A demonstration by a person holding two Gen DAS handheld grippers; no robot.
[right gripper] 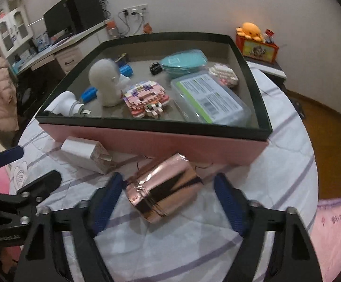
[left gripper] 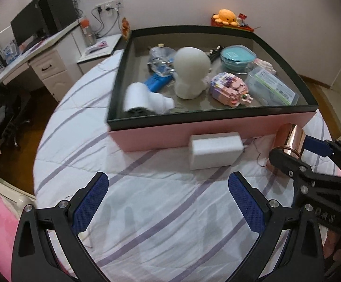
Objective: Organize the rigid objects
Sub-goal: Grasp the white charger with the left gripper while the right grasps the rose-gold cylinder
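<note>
As the right gripper (right gripper: 168, 202) straddles the rose-gold metal cup (right gripper: 163, 190), which lies on its side on the striped bedsheet (right gripper: 194, 246), its jaws stand apart: one pad seems to touch near the cup's mouth, the other is clear, so nothing is gripped.

Advice: centre both pads on the cylindrical wall, not the rim, and close squarely, since the polished surface looks slippery and apt to roll.

Left gripper (left gripper: 168, 202): released, empty, above bare sheet.

White charger block (left gripper: 216, 150): on the sheet, close against the box front, not yet stowed.

Pink box with black rim (left gripper: 194, 112), contents near to far:
- white plug-in adapter (left gripper: 144, 98)
- pink brick-built model (left gripper: 229, 89)
- clear lidded case with green label (left gripper: 271, 87)
- white round-headed figurine (left gripper: 190, 72)
- blue item (left gripper: 157, 82), partly hidden
- teal-lidded bowl (left gripper: 237, 57)
</note>
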